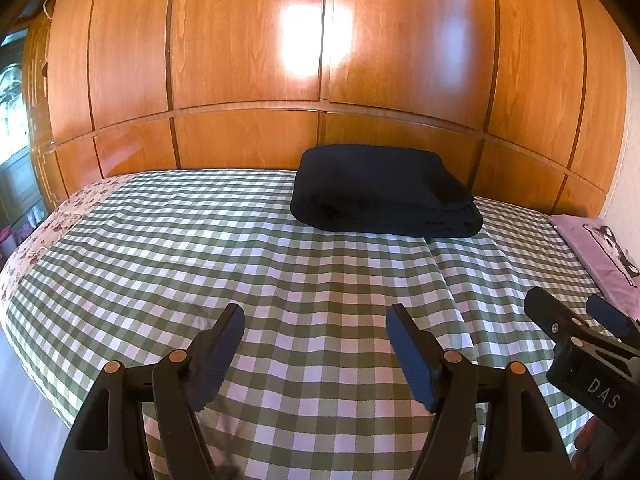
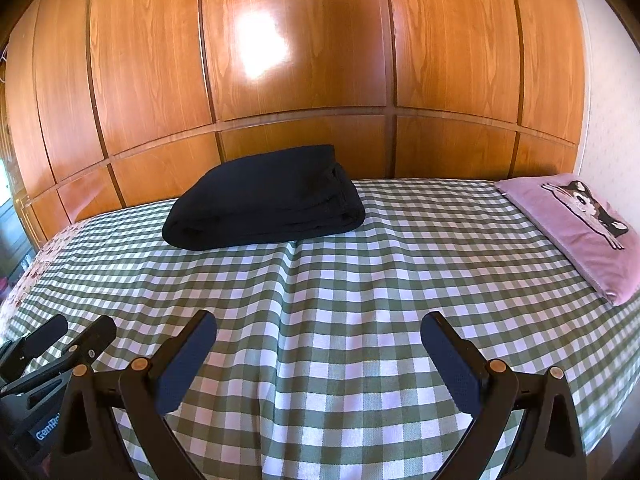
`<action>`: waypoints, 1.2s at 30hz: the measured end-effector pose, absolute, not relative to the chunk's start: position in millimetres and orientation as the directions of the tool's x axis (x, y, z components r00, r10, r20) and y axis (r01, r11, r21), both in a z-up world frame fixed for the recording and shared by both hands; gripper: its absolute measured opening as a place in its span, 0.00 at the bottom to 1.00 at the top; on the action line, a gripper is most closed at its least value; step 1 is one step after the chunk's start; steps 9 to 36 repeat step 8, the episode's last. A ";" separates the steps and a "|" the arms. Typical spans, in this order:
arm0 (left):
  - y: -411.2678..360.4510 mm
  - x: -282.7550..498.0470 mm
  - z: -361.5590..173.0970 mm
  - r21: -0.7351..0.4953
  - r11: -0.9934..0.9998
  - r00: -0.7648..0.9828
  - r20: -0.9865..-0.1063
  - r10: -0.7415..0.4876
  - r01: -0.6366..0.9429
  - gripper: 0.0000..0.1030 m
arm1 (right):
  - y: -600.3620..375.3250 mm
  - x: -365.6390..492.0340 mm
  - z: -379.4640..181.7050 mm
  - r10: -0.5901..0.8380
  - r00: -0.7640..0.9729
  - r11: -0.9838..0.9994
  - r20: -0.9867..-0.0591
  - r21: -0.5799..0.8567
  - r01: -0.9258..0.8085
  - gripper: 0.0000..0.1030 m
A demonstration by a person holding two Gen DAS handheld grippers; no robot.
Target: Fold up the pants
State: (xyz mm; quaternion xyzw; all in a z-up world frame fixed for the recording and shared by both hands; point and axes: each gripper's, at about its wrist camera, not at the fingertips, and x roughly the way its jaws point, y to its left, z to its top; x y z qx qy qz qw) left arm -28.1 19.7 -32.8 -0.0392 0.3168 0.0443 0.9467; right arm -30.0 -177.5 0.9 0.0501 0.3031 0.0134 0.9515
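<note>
Left wrist view: the left gripper (image 1: 316, 316) hangs with jaws spread and empty, well short of the dark pants (image 1: 384, 192), which lie already folded in a thick bundle on the checked bedspread (image 1: 240, 256), near the wooden wardrobe (image 1: 248, 40) behind them. The right gripper (image 2: 318, 324) is likewise spread and empty, the lilac pillow (image 2: 580, 232) far to the right of the pants. Likely risk: pinching only the top layer of the pants would peel the bundle open; a low approach could snag the bedspread's ridge beside them.

Checked bed (image 2: 340, 280) carries folded dark pants (image 2: 264, 200) and lilac pillow (image 2: 580, 232).
</note>
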 end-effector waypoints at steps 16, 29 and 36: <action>20.9 -27.5 -35.7 -0.044 0.993 0.792 -0.607 0.061 -0.110 0.72 | -177.4 -28.3 -2.4 0.057 0.808 0.994 -0.586 0.107 0.008 0.99; 20.9 -27.5 -35.7 -0.044 0.993 0.792 -0.607 0.061 -0.110 0.72 | -177.4 -28.3 -2.4 0.057 0.808 0.994 -0.586 0.107 0.008 0.99; 20.9 -27.5 -35.7 -0.044 0.993 0.792 -0.607 0.061 -0.110 0.72 | -177.4 -28.3 -2.4 0.057 0.808 0.994 -0.586 0.107 0.008 0.99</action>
